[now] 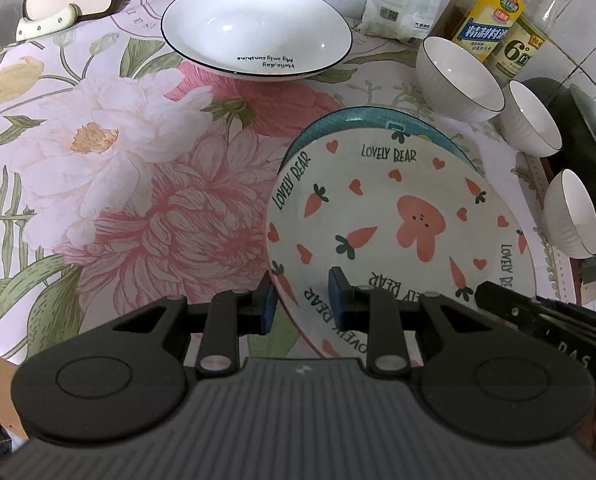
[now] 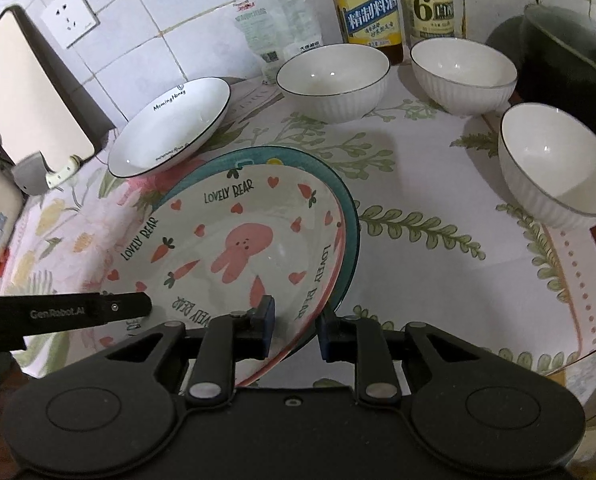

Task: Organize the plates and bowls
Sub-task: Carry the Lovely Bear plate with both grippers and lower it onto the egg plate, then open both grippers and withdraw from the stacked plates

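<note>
**Desk:** What do your grippers have?

**Floor:** Your left gripper [image 1: 301,300] stands narrowly parted astride the near rim of the bear plate [image 1: 397,216]. Its outer pad sits against the rim; whether the inner pad presses, I cannot tell. Your right gripper [image 2: 296,326] straddles the same rim further round, and a slim gap shows at each pad, so it grips nothing.

**Desk:** And where does the plate lie?

**Floor:** It is nested, slightly off-centre, in the teal plate [image 1: 337,118] on the floral tablecloth [image 1: 118,140]. Both are glazed, round and shallow-walled. The upper one is printed with carrots, hearts and a pink rabbit, and it holds nothing.

**Desk:** What is beyond it?

**Floor:** A white deep plate [image 1: 258,28] with a thin black rim sits empty towards the wall. Three ribbed white bowls [image 1: 457,76], also empty, curve along your right, apart from one another. Behind them stand two bottles [image 1: 485,20] and a bag [image 1: 401,0]. A dark pan [image 1: 585,132] crowds the right edge.

**Desk:** Is there any room?

**Floor:** Open cloth spreads to your left of the stack. On the right, the nearest bowl sits close to the table's scalloped edge [image 2: 577,280].
</note>
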The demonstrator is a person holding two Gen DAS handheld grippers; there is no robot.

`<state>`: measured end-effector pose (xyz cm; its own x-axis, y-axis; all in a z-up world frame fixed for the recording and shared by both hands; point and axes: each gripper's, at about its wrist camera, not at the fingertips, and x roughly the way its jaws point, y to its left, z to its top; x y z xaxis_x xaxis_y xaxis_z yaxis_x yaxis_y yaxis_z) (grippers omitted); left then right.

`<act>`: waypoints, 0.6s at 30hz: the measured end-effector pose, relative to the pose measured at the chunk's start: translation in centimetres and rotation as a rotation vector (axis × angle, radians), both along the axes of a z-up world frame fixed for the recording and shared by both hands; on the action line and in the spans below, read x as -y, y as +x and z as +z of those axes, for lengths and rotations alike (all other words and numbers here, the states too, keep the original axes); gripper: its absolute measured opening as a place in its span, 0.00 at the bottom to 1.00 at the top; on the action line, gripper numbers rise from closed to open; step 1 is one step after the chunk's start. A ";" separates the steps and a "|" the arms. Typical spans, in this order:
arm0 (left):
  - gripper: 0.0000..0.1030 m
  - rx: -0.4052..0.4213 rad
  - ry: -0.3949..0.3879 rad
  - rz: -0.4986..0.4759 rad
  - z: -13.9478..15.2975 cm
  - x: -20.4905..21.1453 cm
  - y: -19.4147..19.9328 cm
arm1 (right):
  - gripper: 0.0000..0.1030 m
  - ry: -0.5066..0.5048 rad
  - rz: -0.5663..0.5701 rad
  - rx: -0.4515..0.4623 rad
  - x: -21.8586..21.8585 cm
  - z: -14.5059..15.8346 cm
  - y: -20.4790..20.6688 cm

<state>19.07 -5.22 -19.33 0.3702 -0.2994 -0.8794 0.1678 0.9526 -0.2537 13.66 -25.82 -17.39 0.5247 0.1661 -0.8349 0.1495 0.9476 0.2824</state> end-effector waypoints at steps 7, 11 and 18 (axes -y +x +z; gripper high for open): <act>0.25 0.001 -0.004 0.016 -0.2 0.3 -0.1 | 0.32 -0.113 0.024 0.013 -1.2 0.1 0.4; 0.25 -0.012 -0.013 0.016 -0.4 0.4 0.0 | 0.34 -0.172 0.024 0.025 -1.7 -0.1 0.4; 0.25 -0.018 -0.008 0.005 -0.7 1.0 -0.1 | 0.34 -0.239 0.036 0.019 -1.6 -1.0 1.0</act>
